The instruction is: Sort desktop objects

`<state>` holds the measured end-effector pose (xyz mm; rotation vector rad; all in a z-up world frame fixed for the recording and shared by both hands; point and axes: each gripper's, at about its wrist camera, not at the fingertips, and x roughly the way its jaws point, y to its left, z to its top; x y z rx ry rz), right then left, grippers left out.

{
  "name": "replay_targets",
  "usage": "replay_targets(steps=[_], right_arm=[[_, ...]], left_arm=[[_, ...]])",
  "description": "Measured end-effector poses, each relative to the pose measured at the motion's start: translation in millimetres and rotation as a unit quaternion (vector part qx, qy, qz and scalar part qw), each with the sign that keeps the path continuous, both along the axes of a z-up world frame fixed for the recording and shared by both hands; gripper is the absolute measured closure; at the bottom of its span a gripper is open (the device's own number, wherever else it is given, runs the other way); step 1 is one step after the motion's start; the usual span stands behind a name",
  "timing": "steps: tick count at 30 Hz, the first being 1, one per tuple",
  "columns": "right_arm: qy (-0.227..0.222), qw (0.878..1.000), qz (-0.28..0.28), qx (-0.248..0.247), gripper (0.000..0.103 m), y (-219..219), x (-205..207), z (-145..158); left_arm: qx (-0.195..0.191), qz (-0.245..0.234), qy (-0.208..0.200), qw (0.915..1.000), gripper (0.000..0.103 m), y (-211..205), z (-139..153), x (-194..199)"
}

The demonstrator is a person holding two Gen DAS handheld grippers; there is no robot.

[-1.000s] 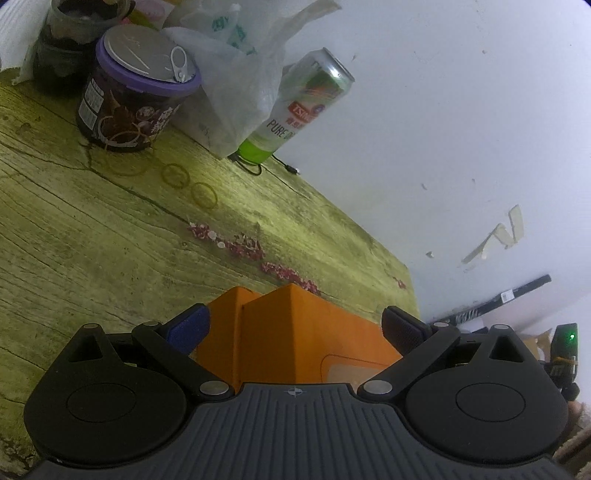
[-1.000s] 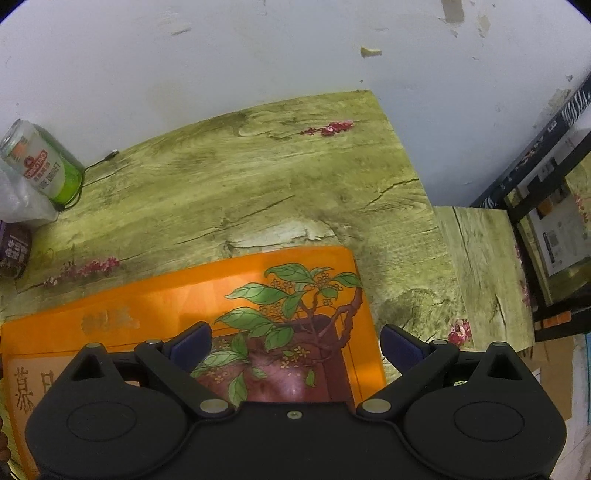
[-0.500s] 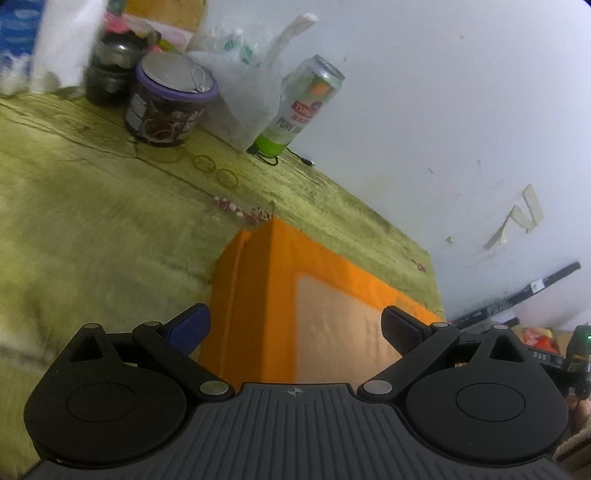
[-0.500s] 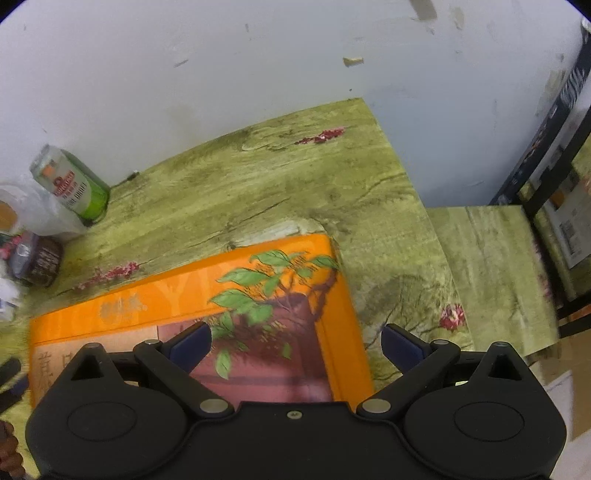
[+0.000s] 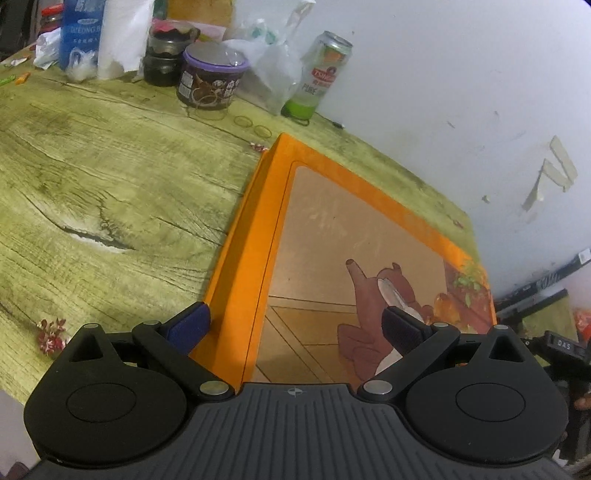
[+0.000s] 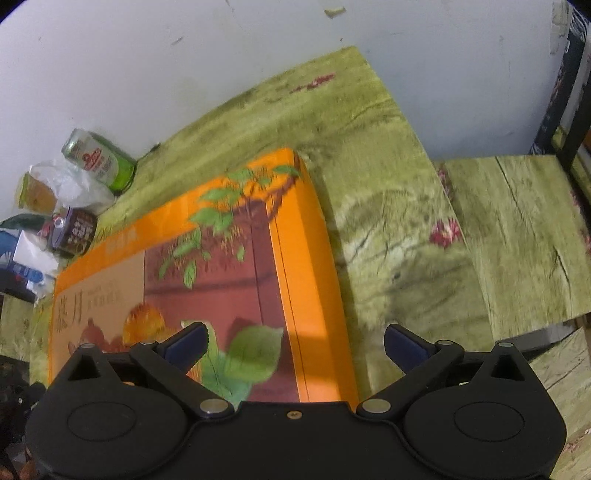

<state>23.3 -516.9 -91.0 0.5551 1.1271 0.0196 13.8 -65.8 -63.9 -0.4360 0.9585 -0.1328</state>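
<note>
A large flat orange gift box [image 5: 332,236] with a leaf and bear picture lies on the green wood-grain table [image 5: 110,192]. It also shows in the right wrist view [image 6: 236,266]. My left gripper [image 5: 295,326] is open above the box's left edge, its fingers apart from the box. My right gripper [image 6: 295,343] is open above the box's right edge, also holding nothing.
At the table's far edge by the white wall stand a green drink can [image 5: 319,74], a clear plastic bag [image 5: 269,62], a purple-lidded tub [image 5: 212,79], a dark jar [image 5: 166,55] and a blue packet [image 5: 79,33]. A lower table surface [image 6: 517,236] lies to the right.
Both grippers have risen and pulled back from the box, so much more of its top shows. The box lies flat on the table.
</note>
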Motion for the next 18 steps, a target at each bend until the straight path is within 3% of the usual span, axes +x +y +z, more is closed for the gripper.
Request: replay_targets(steps=[10, 18], right_arm=[[-0.001, 1.000, 0.003, -0.024, 0.001, 23.2, 2.6, -8.7], [0.005, 0.998, 0.005, -0.056, 0.000, 40.5, 9.8, -14.3]], left_arm=[[-0.012, -0.051, 0.010, 0.9986, 0.003, 9.8, -17.3, 27.7], [0.021, -0.121, -0.010, 0.9924, 0.003, 3.3, -19.7, 35.7]])
